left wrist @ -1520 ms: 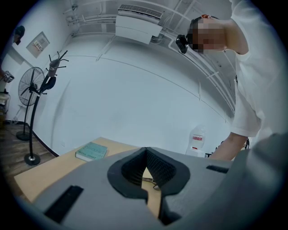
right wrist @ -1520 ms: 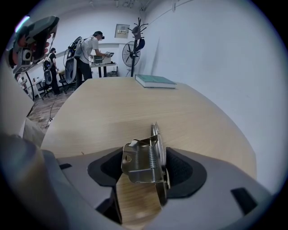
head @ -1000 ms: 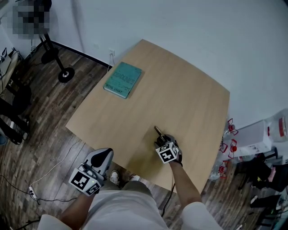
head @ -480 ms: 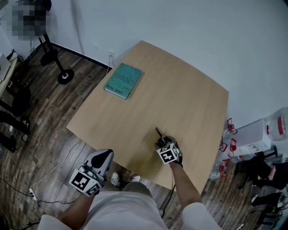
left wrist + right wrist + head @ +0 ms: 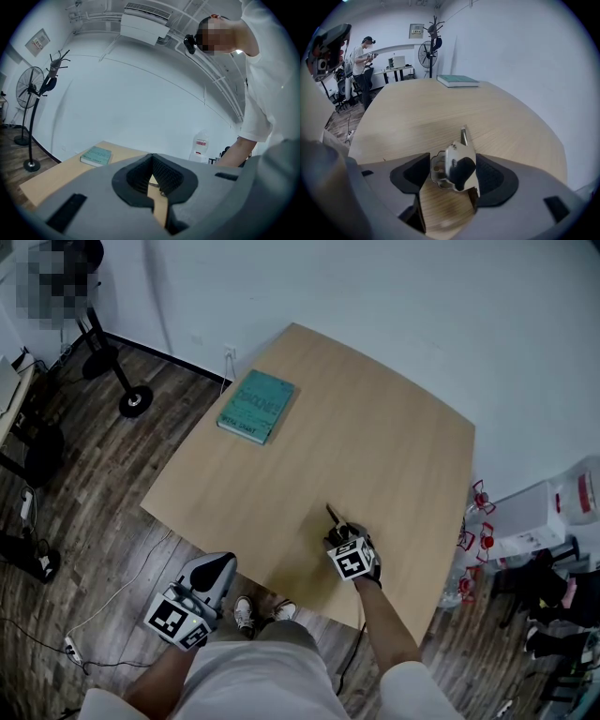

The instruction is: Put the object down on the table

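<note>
right gripper (image 5: pixel 453 172) clamps metal tool (image 5: pixel 458 161) low over table (image 5: pixel 375 427) | left gripper (image 5: pixel 153 177) closed, empty | lower until tool rests flat, then release

Teal book (image 5: pixel 256 406), standing fan's round base (image 5: pixel 137 397), perhaps a water jug (image 5: pixel 578 498) rightward.

Office room: desks (image 5: pixel 396 70), pedestal fan (image 5: pixel 425 55)

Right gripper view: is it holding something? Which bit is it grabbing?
Yes. The right gripper grips a small shiny metal tool by its wide back end. The thin tip sticks out in front, over the table.
</note>
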`<state>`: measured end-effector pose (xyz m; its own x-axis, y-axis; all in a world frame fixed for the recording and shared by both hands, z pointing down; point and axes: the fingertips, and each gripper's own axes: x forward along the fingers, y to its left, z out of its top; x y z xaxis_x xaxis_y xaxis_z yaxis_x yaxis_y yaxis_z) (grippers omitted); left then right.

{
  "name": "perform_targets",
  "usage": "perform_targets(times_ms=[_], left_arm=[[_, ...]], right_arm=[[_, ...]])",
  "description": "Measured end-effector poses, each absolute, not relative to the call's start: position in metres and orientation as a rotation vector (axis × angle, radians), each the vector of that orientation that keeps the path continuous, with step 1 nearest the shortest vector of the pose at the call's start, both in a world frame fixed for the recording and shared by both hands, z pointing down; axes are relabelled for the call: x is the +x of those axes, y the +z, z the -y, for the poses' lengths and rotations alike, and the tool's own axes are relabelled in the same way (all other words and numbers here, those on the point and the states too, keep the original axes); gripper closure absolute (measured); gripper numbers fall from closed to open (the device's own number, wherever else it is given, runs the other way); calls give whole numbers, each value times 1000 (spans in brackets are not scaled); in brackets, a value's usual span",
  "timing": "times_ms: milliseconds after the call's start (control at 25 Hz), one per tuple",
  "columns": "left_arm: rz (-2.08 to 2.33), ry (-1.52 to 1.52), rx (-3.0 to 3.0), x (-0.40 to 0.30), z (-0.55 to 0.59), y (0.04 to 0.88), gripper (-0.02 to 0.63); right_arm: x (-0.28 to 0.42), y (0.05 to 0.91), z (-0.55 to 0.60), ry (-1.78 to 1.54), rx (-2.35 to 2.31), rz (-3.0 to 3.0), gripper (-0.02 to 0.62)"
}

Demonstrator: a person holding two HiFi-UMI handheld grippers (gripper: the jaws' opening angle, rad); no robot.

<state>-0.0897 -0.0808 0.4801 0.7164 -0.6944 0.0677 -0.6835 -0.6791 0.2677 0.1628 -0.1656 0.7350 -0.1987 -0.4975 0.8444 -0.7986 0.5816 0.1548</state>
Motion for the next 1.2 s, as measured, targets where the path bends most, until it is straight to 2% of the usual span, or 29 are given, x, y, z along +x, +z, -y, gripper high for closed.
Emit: perform_targets(times_ms=[600,1000,1200], left_arm=[[983,-83,2682,-84,73,481,598],[901,-135,2745,-73,68,466,598],[892,-140,2787,-72,67,460,599]], right_arm=[[166,708,150,423,1204,1860,314],[192,673,128,435,1411,1845,317],[204,654,109,513,1548,1856,398]])
